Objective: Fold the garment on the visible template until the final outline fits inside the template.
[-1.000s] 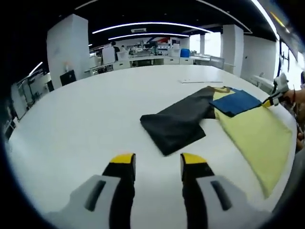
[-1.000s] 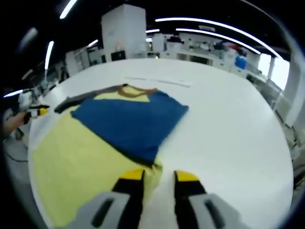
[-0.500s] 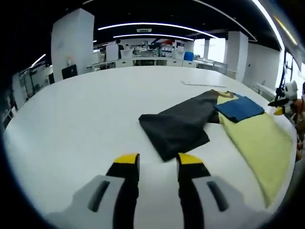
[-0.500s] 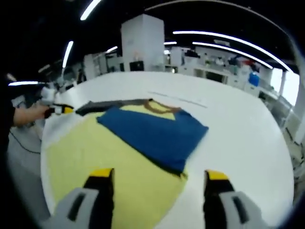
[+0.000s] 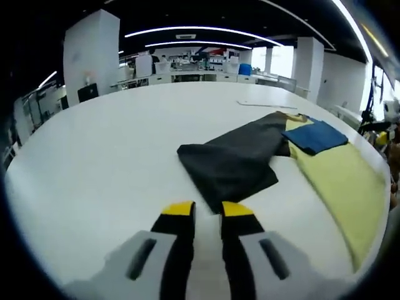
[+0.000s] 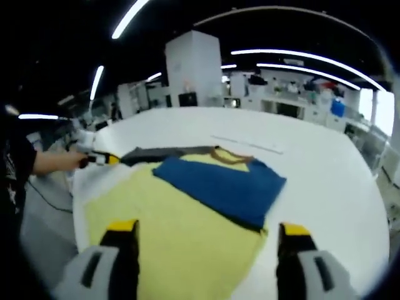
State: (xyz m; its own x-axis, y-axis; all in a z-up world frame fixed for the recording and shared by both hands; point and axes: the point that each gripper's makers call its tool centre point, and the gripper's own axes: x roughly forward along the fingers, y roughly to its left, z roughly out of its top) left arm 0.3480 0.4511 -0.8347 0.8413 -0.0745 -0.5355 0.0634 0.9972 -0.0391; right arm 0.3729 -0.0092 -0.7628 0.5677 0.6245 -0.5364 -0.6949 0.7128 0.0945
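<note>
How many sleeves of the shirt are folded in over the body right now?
1. The blue sleeve lies folded over the yellow body; the dark gray sleeve is spread out on the white table.

The garment (image 6: 219, 184) lies flat on the yellow template (image 6: 175, 244): a blue folded panel with a brown collar over yellow fabric. Its dark grey sleeve section (image 5: 231, 162) extends off the template onto the white surface (image 5: 112, 150).
</note>
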